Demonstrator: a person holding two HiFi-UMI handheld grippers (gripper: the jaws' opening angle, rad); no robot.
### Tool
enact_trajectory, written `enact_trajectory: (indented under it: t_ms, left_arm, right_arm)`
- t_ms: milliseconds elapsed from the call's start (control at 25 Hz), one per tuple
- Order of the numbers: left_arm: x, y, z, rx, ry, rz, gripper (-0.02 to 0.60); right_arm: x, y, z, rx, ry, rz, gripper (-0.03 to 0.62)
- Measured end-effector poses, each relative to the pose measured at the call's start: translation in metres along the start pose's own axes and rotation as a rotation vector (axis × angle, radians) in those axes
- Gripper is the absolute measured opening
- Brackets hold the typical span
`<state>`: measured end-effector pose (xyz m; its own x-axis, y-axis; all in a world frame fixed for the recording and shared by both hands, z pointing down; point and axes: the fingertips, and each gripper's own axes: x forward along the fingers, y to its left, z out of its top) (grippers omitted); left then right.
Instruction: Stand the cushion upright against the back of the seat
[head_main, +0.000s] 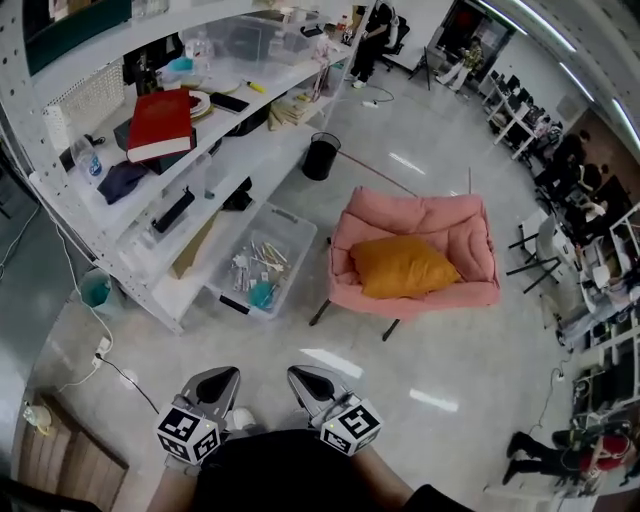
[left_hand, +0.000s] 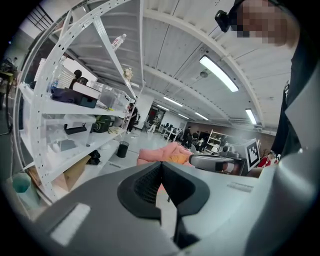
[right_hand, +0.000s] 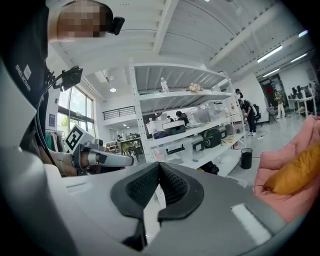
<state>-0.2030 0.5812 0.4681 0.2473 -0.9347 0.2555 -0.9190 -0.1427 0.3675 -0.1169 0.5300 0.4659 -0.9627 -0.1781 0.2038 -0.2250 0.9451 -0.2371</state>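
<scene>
Nearest me, the left tool (head_main: 222, 378) and right tool (head_main: 303, 378) are hanging side by side over the floor (head_main: 420, 400), both closed and holding nothing. Well beyond them, the orange cushion (head_main: 403, 266) is lying flat on the pink seat (head_main: 415, 214), not propped against its back. By my reckoning, the whole job is still waiting.

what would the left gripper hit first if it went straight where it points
Probably the chair, seen just past the shut left gripper; tilted slightly down, it might meet floor first.
</scene>
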Motion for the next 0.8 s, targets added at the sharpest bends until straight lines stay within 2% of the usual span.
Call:
enact_trajectory:
  t_ms: [120, 320, 600, 800]
  left_arm:
    - [0.001, 0.008, -0.002, 0.005, 0.016, -0.027, 0.012]
    - [0.012, 0.018, 0.001, 0.018, 0.034, -0.056, 0.012]
    - [0.053, 0.022, 0.011, 0.036, 0.050, -0.080, 0.012]
    - [0.099, 0.019, 0.019, 0.036, 0.072, -0.094, 0.012]
  right_arm:
    - [0.003, -0.008, -0.003, 0.006, 0.000, -0.063, 0.005]
    - [0.005, -0.024, -0.004, 0.032, -0.008, -0.119, 0.005]
    - [0.007, -0.064, 0.000, 0.049, -0.020, -0.145, 0.005]
    - [0.007, -0.112, 0.010, 0.066, -0.022, -0.154, 0.005]
